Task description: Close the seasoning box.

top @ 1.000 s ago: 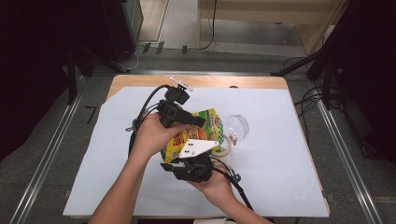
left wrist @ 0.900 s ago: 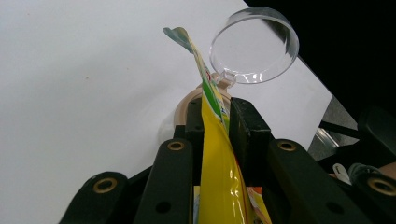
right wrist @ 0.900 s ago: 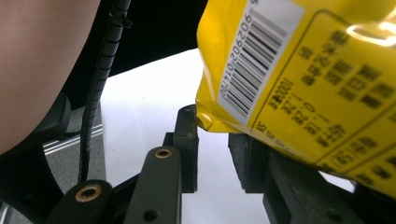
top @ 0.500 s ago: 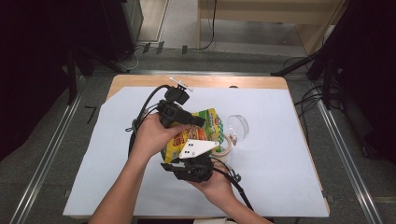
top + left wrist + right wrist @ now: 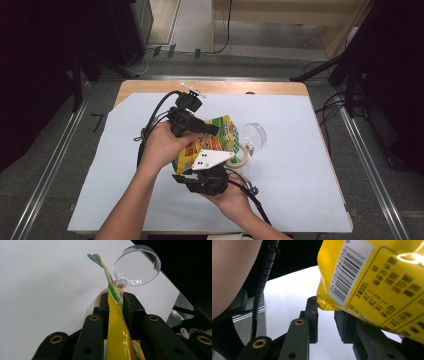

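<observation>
A yellow snack bag [image 5: 226, 134] is held up over the middle of the table. My left gripper [image 5: 214, 131] is shut on the bag's top edge, and in the left gripper view the bag [image 5: 117, 325] runs straight up between the closed jaws of the left gripper [image 5: 115, 296]. My right gripper [image 5: 200, 174] sits just below the bag, under its grey plate. In the right gripper view the right gripper [image 5: 326, 309] stands open, and the barcode corner of the bag [image 5: 367, 282] hangs just above the gap, against the right jaw.
A clear round cup [image 5: 255, 134] lies just right of the bag, and it also appears in the left gripper view as a clear cup [image 5: 137, 265]. A tan tape roll [image 5: 241, 160] sits beneath the bag. A white sheet [image 5: 300, 170] covers the wooden table.
</observation>
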{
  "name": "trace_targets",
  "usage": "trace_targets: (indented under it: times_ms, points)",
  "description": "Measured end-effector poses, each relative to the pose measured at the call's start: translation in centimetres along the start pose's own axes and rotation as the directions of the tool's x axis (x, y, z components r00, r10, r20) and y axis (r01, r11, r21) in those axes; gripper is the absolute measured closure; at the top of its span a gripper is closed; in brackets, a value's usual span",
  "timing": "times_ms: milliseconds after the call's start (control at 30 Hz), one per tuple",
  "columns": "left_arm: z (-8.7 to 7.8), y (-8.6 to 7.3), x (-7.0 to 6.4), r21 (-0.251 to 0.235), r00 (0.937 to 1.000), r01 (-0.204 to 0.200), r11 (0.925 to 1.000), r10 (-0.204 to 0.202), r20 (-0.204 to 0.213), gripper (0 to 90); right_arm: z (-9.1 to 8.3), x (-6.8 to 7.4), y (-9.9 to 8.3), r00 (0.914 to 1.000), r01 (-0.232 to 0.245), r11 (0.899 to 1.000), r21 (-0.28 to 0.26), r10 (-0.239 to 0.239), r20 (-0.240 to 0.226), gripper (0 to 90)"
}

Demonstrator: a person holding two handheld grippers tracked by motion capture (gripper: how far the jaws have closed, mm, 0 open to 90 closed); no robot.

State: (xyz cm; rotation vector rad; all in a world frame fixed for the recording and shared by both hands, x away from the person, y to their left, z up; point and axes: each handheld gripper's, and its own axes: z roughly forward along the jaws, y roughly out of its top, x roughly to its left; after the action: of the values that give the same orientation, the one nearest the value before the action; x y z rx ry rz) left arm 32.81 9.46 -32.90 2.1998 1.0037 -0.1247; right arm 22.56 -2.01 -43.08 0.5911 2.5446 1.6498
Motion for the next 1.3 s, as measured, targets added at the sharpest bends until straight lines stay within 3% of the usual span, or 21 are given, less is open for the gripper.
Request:
trace_targets:
  times_ms: [1300]
  points:
    - [-0.3, 0.0, -1.9, -0.001, 0.9983, -0.046, 0.9989, 0.046, -0.037, 79.5, 0.2, -0.5, -0.4, 0.9996, -0.030, 1.000, 0.000, 0.030, 0.001, 75.2]
